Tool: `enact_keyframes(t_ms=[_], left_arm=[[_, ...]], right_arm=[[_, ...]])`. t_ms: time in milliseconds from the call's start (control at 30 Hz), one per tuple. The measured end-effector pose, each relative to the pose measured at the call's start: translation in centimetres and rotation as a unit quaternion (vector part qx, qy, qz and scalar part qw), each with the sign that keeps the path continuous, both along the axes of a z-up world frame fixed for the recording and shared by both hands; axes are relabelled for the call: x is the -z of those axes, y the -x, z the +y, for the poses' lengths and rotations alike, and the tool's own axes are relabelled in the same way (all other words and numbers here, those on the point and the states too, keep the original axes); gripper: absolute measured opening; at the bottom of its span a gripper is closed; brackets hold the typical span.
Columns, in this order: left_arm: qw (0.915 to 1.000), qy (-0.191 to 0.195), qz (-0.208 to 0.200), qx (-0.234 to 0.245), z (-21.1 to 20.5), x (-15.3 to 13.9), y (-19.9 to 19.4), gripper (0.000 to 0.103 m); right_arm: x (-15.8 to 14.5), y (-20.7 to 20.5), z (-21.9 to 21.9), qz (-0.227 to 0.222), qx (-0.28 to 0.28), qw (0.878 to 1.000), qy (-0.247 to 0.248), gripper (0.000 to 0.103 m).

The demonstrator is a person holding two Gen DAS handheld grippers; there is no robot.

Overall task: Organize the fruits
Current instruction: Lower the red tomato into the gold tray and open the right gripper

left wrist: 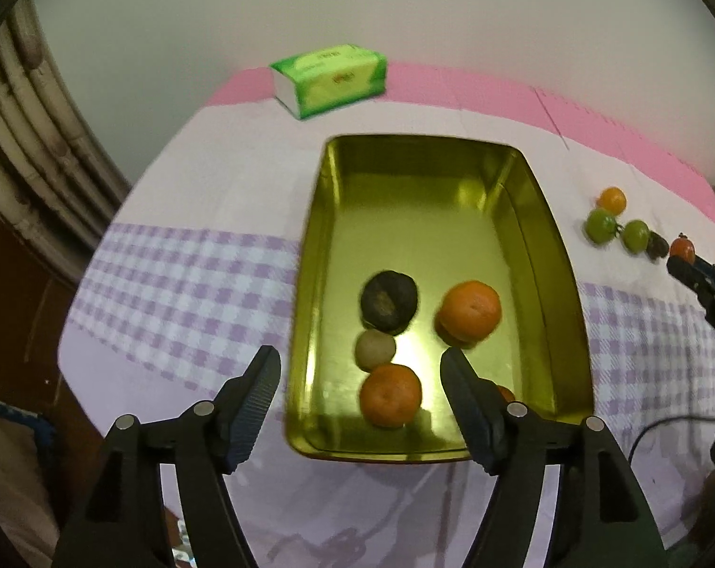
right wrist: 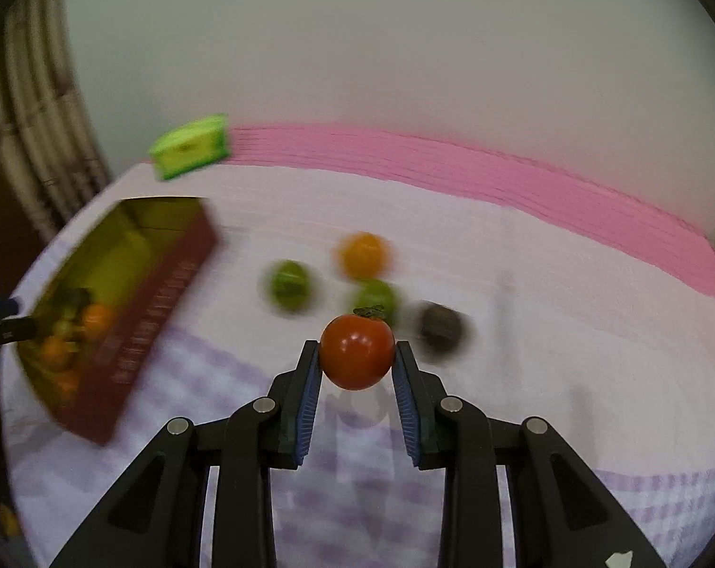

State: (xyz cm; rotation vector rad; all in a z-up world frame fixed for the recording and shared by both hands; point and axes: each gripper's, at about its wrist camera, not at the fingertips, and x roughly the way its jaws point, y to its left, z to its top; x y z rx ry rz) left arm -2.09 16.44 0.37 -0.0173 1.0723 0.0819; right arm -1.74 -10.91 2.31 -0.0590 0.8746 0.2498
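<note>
**Over the tray, one claw empty, the other carrying**

At the lower middle of the right wrist view, the right gripper (right wrist: 356,355) pinches a red tomato (right wrist: 356,358) between its blue pads, lifted clear of the cloth (right wrist: 523,355). The step in hand looks like the carry: fruit picked, not yet dropped. The tray (right wrist: 168,279) sits at the left of that frame, so the next move, I'd judge, calls for a swing leftward and a release over its bare far end.

In the left wrist view, the left gripper (left wrist: 360,364) hangs spread wide over the near end of the tray, with nothing between its fingers.

Counted in the tray: two oranges (left wrist: 471,311), one dark fruit (left wrist: 388,301), one pale fruit (left wrist: 375,350), and a sliver of orange behind a finger that I cannot identify. On the cloth: two green fruits (right wrist: 289,284), one yellow-orange fruit (right wrist: 363,254), one dark one (right wrist: 441,325). A green tissue pack (left wrist: 330,76) lies at the top.
</note>
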Motion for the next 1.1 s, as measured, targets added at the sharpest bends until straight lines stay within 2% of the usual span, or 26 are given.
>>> enact_keyframes(t_ms=[200, 300, 400, 667, 1100], left_arm=[[0.9991, -0.004, -0.013, -0.04, 2.1, -0.5, 1.3, 0.072], [0.9978, 0.01, -0.014, -0.064, 3.3, -0.5, 1.4, 0.073], [0.9968, 0.007, -0.012, -0.079, 3.8, -0.3, 1.3, 0.073], [0.9972, 0.003, -0.01, -0.074, 3.8, 0.0, 1.3, 0.073], [0.9975, 0.003, -0.001, -0.07, 3.5, 0.3, 1.2, 0.073]], right_arm=[[-1.4, 0.8, 7.6, 0.009, -0.1, 0.994, -0.038, 0.028], [-1.1, 1.1, 11.0, 0.015, -0.139, 0.99, -0.033, 0.028], [-0.5, 1.8, 13.4, 0.022, -0.169, 0.985, -0.02, 0.028], [1.8, 1.9, 16.6, 0.048, -0.198, 0.979, 0.004, 0.028], [3.0, 1.6, 17.2, 0.061, -0.194, 0.979, 0.009, 0.029]])
